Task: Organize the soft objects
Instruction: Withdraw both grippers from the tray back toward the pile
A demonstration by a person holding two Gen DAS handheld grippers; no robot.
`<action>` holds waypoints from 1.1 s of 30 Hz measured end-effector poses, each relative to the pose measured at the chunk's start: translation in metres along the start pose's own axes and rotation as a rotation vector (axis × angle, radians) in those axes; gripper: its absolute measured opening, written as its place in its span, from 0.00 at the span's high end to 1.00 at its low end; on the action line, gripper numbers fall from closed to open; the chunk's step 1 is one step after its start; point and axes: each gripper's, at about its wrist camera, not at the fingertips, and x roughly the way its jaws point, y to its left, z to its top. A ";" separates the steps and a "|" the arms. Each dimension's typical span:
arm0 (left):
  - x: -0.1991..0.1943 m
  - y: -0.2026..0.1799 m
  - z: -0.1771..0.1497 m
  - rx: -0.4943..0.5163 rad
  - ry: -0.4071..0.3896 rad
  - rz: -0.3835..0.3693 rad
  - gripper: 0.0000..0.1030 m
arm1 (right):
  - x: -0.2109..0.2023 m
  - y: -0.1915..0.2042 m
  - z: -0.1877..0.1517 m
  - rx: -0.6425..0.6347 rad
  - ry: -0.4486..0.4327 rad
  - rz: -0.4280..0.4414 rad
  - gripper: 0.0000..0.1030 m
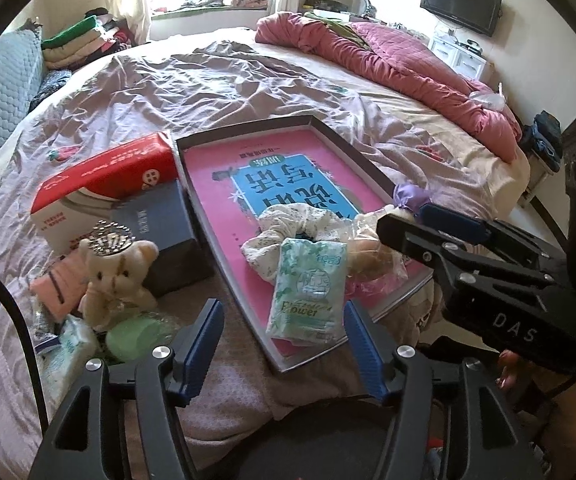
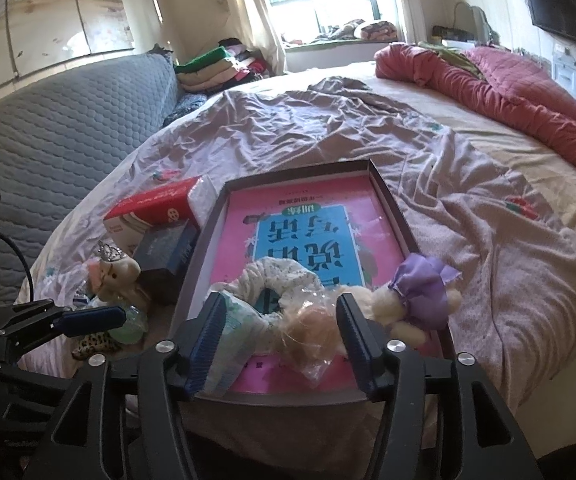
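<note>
A shallow box tray [image 1: 248,130] with a pink printed bottom lies on the bed. In it are a white floral scrunchie [image 1: 288,220], a green tissue pack [image 1: 308,292], a plastic-wrapped fluffy toy [image 2: 312,332] and a cream plush in a purple dress [image 2: 420,296]. My left gripper [image 1: 284,344] hangs open over the tray's near edge, with the tissue pack lying just beyond it. My right gripper [image 2: 280,332] is open above the wrapped toy, and its pads stand clear of the toy. A cream teddy bear [image 1: 116,272] with a silver crown sits left of the tray.
Left of the tray stand a red-and-white box [image 1: 104,184] and a dark blue box [image 1: 164,232]. A pink item [image 1: 56,288], a green wrapped round thing [image 1: 140,332] and another tissue pack [image 1: 68,352] lie near the bear. A rumpled pink quilt [image 1: 408,60] lies at the far right.
</note>
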 end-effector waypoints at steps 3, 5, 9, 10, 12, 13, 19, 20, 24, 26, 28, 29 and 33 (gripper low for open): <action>-0.004 0.002 0.000 -0.002 -0.006 0.008 0.40 | -0.004 0.004 0.002 -0.009 -0.007 -0.004 0.41; -0.007 0.004 -0.001 -0.002 -0.011 0.019 0.40 | -0.005 0.007 0.004 -0.017 -0.012 -0.005 0.41; -0.011 0.007 -0.002 -0.008 -0.014 0.029 0.39 | -0.009 0.012 0.005 -0.030 -0.018 -0.021 0.41; -0.013 0.008 -0.002 -0.009 -0.017 0.033 0.39 | -0.010 0.013 0.006 -0.034 -0.022 -0.026 0.41; -0.015 0.008 -0.003 -0.012 -0.019 0.037 0.39 | -0.012 0.015 0.007 -0.044 -0.022 -0.024 0.40; -0.017 0.010 -0.003 -0.017 -0.024 0.035 0.39 | -0.012 0.016 0.007 -0.050 -0.022 -0.029 0.40; -0.026 0.018 -0.004 -0.034 -0.038 0.044 0.38 | -0.017 0.031 0.009 -0.099 -0.036 -0.035 0.39; -0.028 0.020 -0.004 -0.037 -0.040 0.046 0.38 | -0.018 0.033 0.009 -0.103 -0.038 -0.036 0.35; -0.034 0.027 -0.006 -0.049 -0.048 0.055 0.37 | -0.022 0.043 0.011 -0.125 -0.055 -0.027 0.31; -0.038 0.031 -0.008 -0.055 -0.054 0.061 0.37 | -0.024 0.047 0.012 -0.137 -0.058 -0.031 0.30; -0.041 0.035 -0.008 -0.059 -0.059 0.061 0.37 | -0.027 0.050 0.014 -0.146 -0.065 -0.032 0.30; -0.044 0.037 -0.009 -0.063 -0.063 0.059 0.37 | -0.028 0.053 0.015 -0.151 -0.068 -0.029 0.29; -0.052 0.045 -0.011 -0.080 -0.080 0.063 0.37 | -0.035 0.063 0.018 -0.174 -0.087 -0.026 0.28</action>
